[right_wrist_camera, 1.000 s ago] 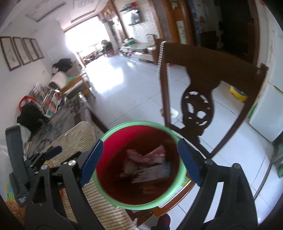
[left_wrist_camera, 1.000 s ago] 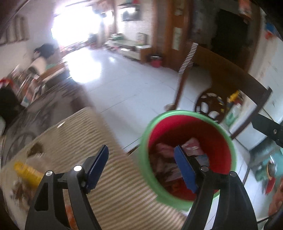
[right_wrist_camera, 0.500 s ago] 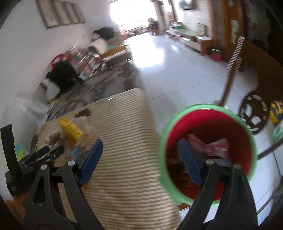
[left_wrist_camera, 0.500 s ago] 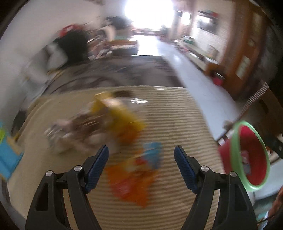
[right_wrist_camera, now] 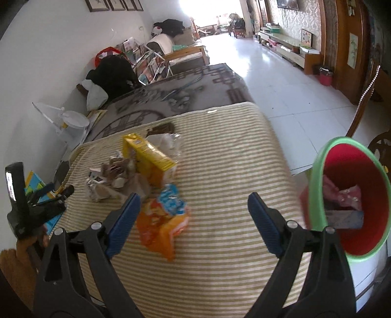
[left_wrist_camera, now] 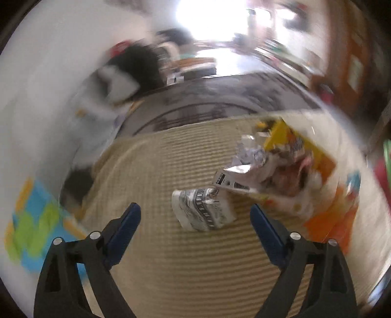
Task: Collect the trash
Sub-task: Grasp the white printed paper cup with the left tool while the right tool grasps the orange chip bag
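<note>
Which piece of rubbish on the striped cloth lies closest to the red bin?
The orange snack bag: it lies alone on the bin's side, while the yellow box sits farther back.

White wall [right_wrist_camera: 48, 49] at upper left of the right wrist view, with a row of framed pictures [right_wrist_camera: 112, 4] along its top edge. Glossy white tiled floor [right_wrist_camera: 276, 80] runs from centre to upper right, lit by strong daylight from a bright opening [right_wrist_camera: 207, 7] at top centre. Wooden sofa [right_wrist_camera: 185, 49] and a magazine rack [right_wrist_camera: 146, 61] stand against the wall. Grey patterned rug [right_wrist_camera: 183, 90] at centre. Low cabinet [right_wrist_camera: 288, 49] and wooden door frame [right_wrist_camera: 342, 49] at right. Left wrist view is motion-blurred.
</note>
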{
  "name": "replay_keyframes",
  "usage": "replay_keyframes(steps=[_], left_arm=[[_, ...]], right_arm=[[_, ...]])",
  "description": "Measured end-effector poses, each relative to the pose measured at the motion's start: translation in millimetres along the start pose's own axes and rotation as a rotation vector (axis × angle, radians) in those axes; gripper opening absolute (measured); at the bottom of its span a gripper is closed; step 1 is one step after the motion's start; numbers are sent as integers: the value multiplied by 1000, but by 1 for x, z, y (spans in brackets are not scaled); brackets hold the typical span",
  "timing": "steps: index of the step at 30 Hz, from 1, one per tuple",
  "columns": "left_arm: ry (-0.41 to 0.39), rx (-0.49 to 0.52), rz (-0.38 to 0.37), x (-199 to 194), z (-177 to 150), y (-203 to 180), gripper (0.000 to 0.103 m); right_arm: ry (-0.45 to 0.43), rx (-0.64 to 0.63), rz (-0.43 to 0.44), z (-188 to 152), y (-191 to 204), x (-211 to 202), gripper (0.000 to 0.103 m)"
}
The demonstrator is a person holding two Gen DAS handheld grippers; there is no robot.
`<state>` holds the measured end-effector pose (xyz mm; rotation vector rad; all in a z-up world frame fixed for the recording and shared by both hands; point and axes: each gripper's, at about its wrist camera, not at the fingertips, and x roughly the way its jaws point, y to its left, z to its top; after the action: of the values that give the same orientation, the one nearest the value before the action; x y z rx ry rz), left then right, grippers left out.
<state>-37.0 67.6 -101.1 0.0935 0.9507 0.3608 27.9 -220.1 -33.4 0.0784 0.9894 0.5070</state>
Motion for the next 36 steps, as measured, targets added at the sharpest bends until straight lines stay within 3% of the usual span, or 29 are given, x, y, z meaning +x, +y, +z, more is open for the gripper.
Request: replay_keyframes(steps=[4, 6, 8, 13, 15, 16, 17, 21, 24, 29, 33, 36], left_arm=[[24, 320, -86, 30, 0, -5, 93], [41, 508, -52, 53, -2, -13, 93], [51, 617, -34, 67, -2, -19, 93], [126, 643, -197, 96, 15, -14, 94], [178, 631, -243, 110, 18, -14, 89], [195, 629, -267, 114, 13, -15, 82], [178, 612, -291, 113, 15, -13, 75], [190, 469, -369, 113, 18, -1, 71], [184, 300, -415, 109, 19, 18, 70], [224, -78, -474, 95, 9, 52, 66], [211, -298, -460, 81, -4, 72, 66], [169, -358, -436, 64, -14, 79, 66]], right_arm=[[25, 24, -7, -6, 22, 11, 88], [33, 48, -12, -8, 27, 16, 88], [39, 75, -19, -11, 28, 19, 90], [62, 184, -59, -22, 23, 29, 91], [77, 218, -66, -27, 23, 35, 91], [84, 227, -70, -29, 25, 37, 91], [93, 235, -74, -31, 26, 40, 91], [127, 263, -78, -36, 31, 56, 91], [140, 281, -78, -34, 32, 68, 91], [179, 323, -87, -29, 29, 101, 91], [198, 332, -102, -26, 29, 118, 91], [204, 308, -114, -23, 33, 126, 91]])
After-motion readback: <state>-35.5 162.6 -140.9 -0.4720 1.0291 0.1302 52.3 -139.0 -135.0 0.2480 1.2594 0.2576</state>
